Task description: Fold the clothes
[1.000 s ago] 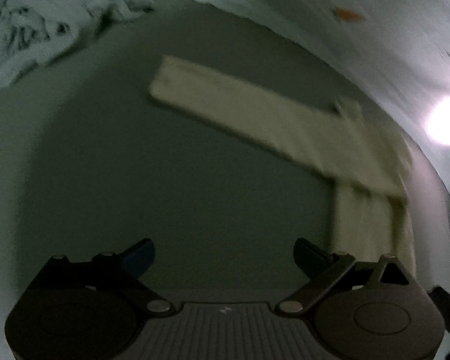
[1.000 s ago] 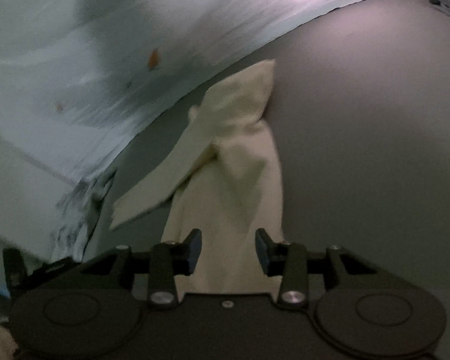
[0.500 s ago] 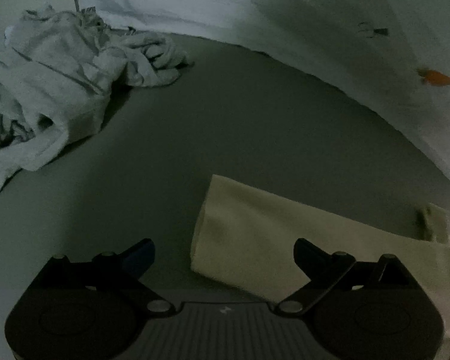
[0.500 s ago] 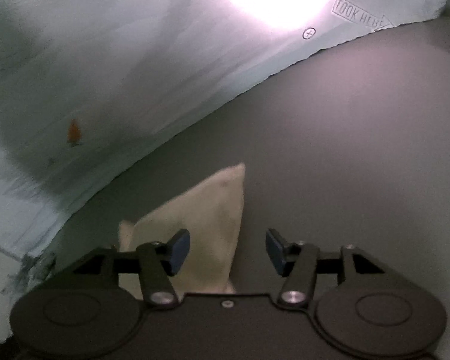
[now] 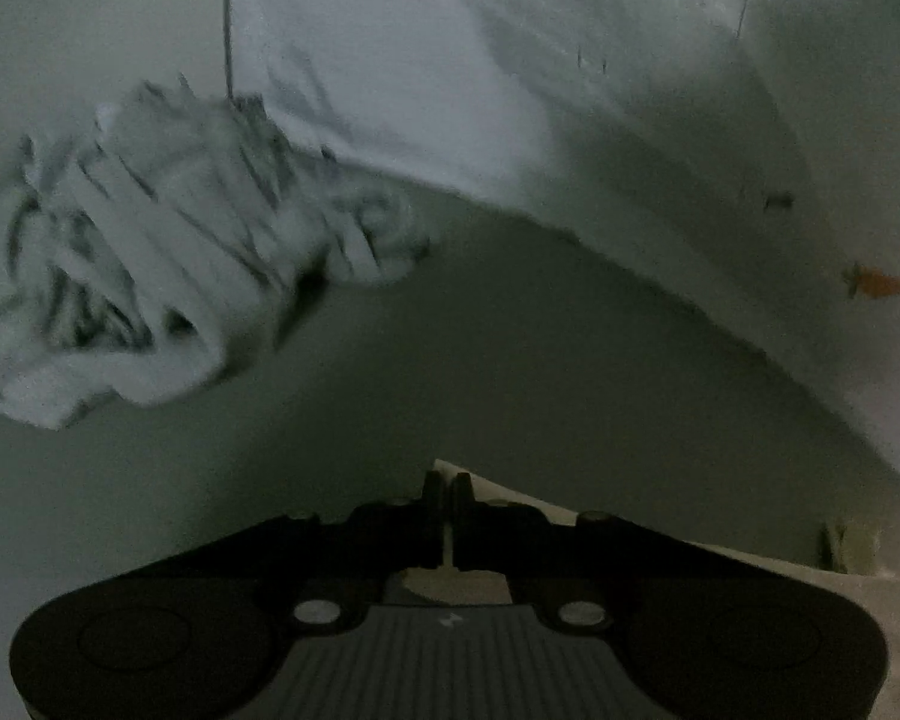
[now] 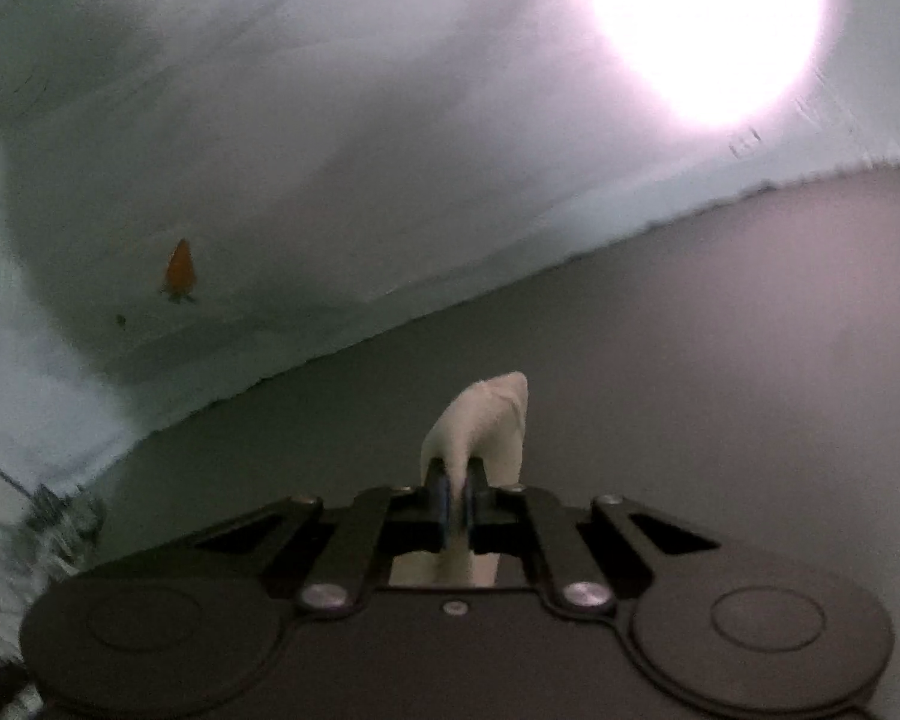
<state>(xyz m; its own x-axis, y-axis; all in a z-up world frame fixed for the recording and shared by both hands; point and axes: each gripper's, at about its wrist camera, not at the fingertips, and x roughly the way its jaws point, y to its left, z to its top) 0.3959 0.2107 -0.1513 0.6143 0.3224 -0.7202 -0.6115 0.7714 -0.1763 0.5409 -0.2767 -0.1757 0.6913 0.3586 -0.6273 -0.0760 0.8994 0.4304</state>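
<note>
A cream-yellow garment [image 5: 750, 576] lies on the grey table [image 5: 510, 360]. My left gripper [image 5: 447, 489] is shut on the end of one sleeve, with the cloth running off to the right behind the fingers. My right gripper [image 6: 457, 483] is shut on the other end of the cream garment [image 6: 492, 420], and a bunched corner of cloth sticks up past the fingertips. The rest of the garment is hidden under both grippers.
A crumpled pile of white clothes [image 5: 150, 276] lies at the back left of the table, also seen at the left edge of the right wrist view [image 6: 36, 534]. A white wall [image 6: 330, 150] with a small orange mark [image 6: 180, 267] and a bright lamp glare [image 6: 702, 24] stands behind.
Both grippers moved down onto the cream garment and closed on it. They were open half a second ago and are now pinching cloth.
</note>
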